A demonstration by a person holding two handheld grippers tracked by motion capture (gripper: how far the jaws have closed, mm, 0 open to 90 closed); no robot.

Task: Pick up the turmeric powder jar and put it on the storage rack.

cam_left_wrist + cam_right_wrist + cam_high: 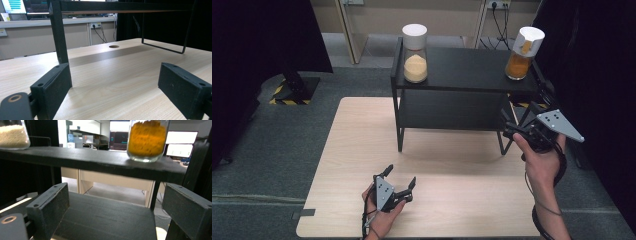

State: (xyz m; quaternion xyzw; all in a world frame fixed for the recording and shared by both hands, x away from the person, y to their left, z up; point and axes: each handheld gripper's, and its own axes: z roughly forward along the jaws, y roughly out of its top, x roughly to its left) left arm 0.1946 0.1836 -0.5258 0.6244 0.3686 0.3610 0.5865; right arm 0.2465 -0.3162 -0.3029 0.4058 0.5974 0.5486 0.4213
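A black two-tier shelf (462,70) stands at the back of the wooden table (357,145). On its top board are a jar of pale grains (415,55) at the left and a jar of orange powder (523,54) at the right, both with white lids. My right gripper (518,119) is open at the shelf's right end, level with the lower board. Its view has the orange jar (147,140) above and ahead and the pale jar (12,135) at far left. My left gripper (400,176) rests low over the table's front, open and holding nothing.
In the left gripper view the shelf's black leg (60,32) rises just beyond the left jaw, with a round hole (114,46) in the tabletop farther off. Dark curtains flank the table. A black stand with striped tape (294,87) sits on the floor at left.
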